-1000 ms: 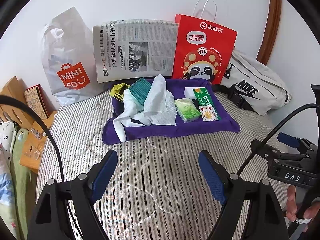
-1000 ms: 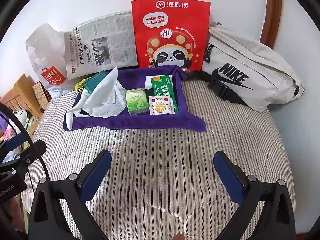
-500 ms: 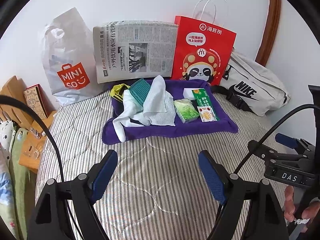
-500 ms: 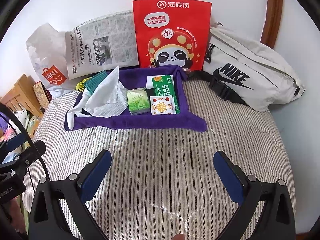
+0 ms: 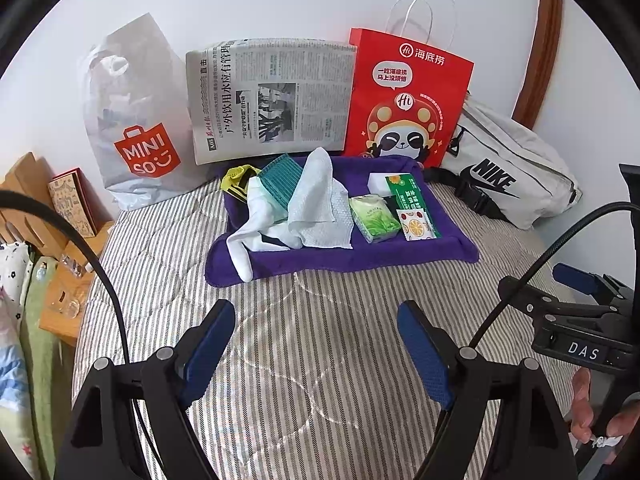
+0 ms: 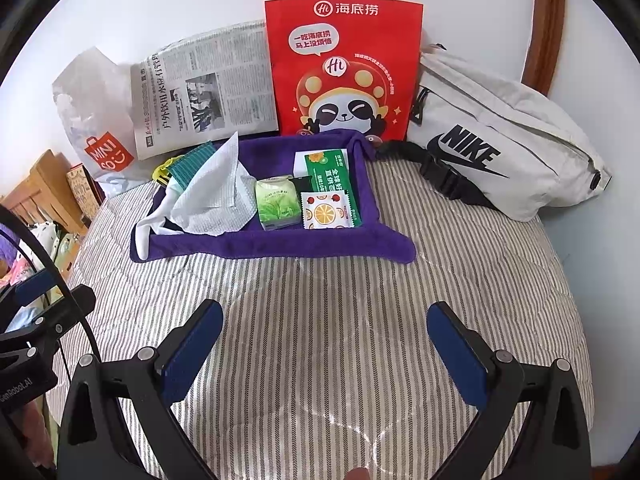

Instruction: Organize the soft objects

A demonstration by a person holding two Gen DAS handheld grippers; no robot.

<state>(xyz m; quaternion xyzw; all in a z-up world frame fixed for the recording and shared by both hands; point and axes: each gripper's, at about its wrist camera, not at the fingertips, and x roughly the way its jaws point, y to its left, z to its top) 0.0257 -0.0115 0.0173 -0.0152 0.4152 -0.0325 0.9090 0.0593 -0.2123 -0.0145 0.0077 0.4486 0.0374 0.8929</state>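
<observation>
The left gripper (image 5: 316, 346) is held wide apart over the striped quilt (image 5: 328, 320), with nothing between its blue pads (image 5: 210, 344), and the right gripper (image 6: 325, 350) is likewise spread fully, nothing being gripped. Straight ahead of both pairs of fingers, well beyond the tips, a purple towel (image 5: 360, 256) is laid on the quilt with its edges turned up. On it, ahead and toward the left finger, a white sock (image 5: 244, 248), a white wipe cloth (image 5: 320, 208), a teal pleated item (image 5: 280, 176) and a yellow item (image 5: 236, 180) are piled together. Ahead and toward the right finger, a green tissue pack (image 6: 278, 202), an orange-print sachet (image 6: 324, 211) and a green box (image 6: 328, 168) are set touching one another. Behind the towel, a MINISO bag (image 5: 136, 120), a newspaper (image 5: 268, 96), a red paper bag (image 6: 344, 68) and a white Nike bag (image 6: 496, 140) are propped against the wall.
</observation>
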